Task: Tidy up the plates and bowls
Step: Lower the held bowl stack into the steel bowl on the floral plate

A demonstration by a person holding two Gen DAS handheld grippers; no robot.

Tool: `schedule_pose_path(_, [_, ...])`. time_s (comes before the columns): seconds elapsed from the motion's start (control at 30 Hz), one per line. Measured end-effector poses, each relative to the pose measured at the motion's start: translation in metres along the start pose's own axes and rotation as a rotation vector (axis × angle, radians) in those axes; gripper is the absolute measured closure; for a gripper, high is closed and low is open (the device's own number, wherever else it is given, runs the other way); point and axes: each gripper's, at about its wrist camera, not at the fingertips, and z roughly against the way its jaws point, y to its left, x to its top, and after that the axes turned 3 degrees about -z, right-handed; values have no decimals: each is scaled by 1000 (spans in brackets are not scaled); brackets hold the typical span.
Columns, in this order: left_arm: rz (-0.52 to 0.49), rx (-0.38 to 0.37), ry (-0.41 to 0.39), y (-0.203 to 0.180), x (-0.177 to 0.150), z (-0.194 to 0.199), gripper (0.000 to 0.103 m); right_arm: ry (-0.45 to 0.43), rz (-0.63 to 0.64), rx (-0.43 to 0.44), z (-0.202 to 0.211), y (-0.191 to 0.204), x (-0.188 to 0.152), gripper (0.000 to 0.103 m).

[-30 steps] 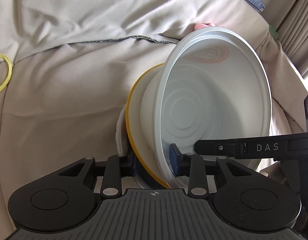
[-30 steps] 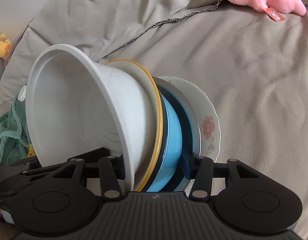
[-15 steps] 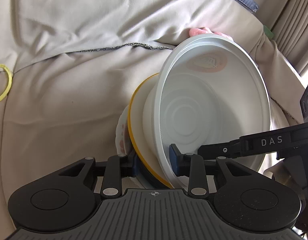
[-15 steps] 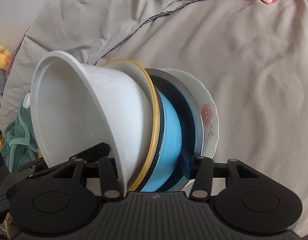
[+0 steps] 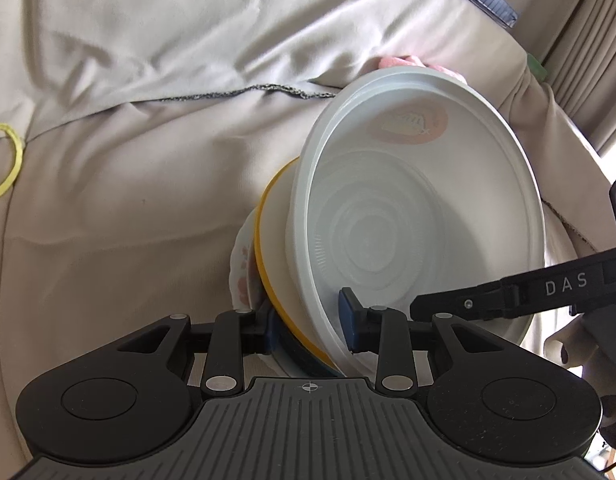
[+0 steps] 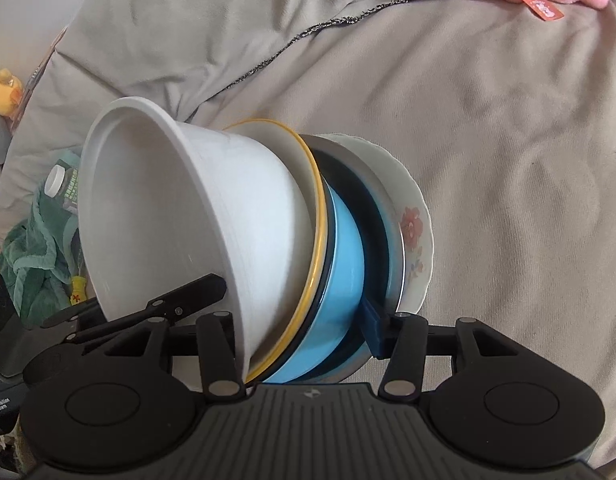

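Lettering "DAS" marks the right gripper (image 5: 563,284) at three o'clock; both it and the left gripper (image 5: 308,326) clamp the tilted stack of dishes (image 6: 268,248), seemingly firmly.

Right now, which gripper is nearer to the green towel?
Left. The left gripper reaches the stack of dishes from the side of the green towel, between it and the right gripper. The right gripper clamps the same stack, farther away.

We read "DAS" in white letters on the black finger of the right gripper (image 5: 563,284).
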Motion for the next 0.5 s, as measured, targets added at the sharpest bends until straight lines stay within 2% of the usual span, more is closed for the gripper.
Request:
schedule_pose_path(0.27, [-4, 8, 4, 0, 0, -2, 69, 0, 33, -27, 2, 7, 2, 53])
schedule_pose_path(0.37, [-1, 16, 1, 0, 0, -2, 69, 6, -10, 24, 4, 1, 5, 45])
schedule_pose_path(0.5, [-20, 27, -4, -4, -1, -3, 69, -10, 3, -11, 8, 4, 1, 48])
